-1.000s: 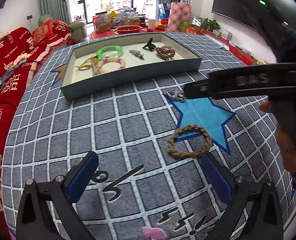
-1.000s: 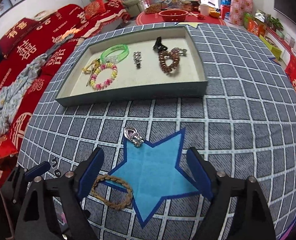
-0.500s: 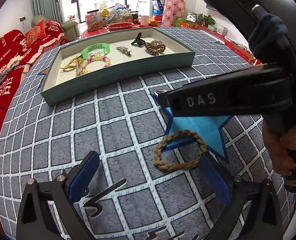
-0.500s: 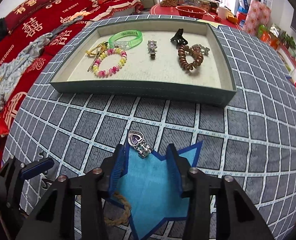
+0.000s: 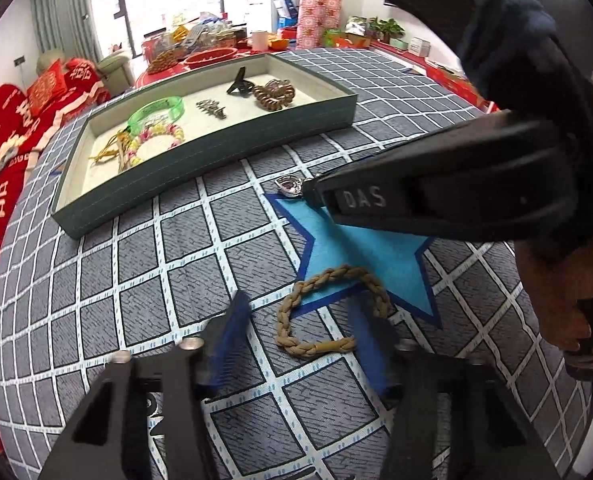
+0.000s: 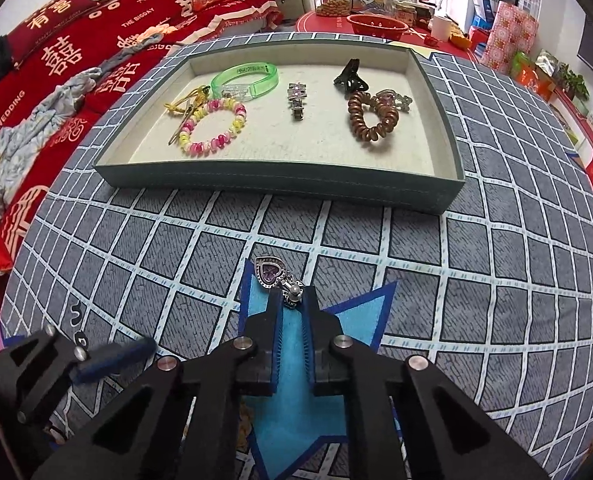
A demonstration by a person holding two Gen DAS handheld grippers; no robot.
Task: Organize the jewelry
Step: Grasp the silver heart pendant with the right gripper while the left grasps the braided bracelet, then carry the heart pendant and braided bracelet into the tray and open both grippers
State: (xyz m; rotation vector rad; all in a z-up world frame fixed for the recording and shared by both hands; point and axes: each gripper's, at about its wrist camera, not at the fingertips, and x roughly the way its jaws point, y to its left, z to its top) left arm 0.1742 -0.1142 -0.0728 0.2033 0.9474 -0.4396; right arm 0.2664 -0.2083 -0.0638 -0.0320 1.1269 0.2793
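Note:
My right gripper [image 6: 292, 294] is shut on the silver end of a purple heart pendant [image 6: 270, 272] that lies at the tip of the blue star on the cloth; the pendant also shows in the left wrist view [image 5: 290, 185]. My left gripper [image 5: 302, 322] stands partly closed around a braided tan bracelet [image 5: 328, 312] on the cloth, with the fingers blurred and not gripping it. The grey-green tray [image 6: 280, 184] behind holds a green bangle [image 6: 244, 78], a pink and yellow bead bracelet [image 6: 212, 126], a brown coil hair tie [image 6: 370, 120] and clips.
The tray [image 5: 200, 160] lies across the far part of the checked grey cloth. A red sofa [image 6: 56, 60] is to the left. A red table [image 6: 376, 20] with a bowl and jars stands behind the tray.
My right gripper moved forward and closed on the pendant. My left gripper moved toward the braided bracelet and its jaws narrowed around it.

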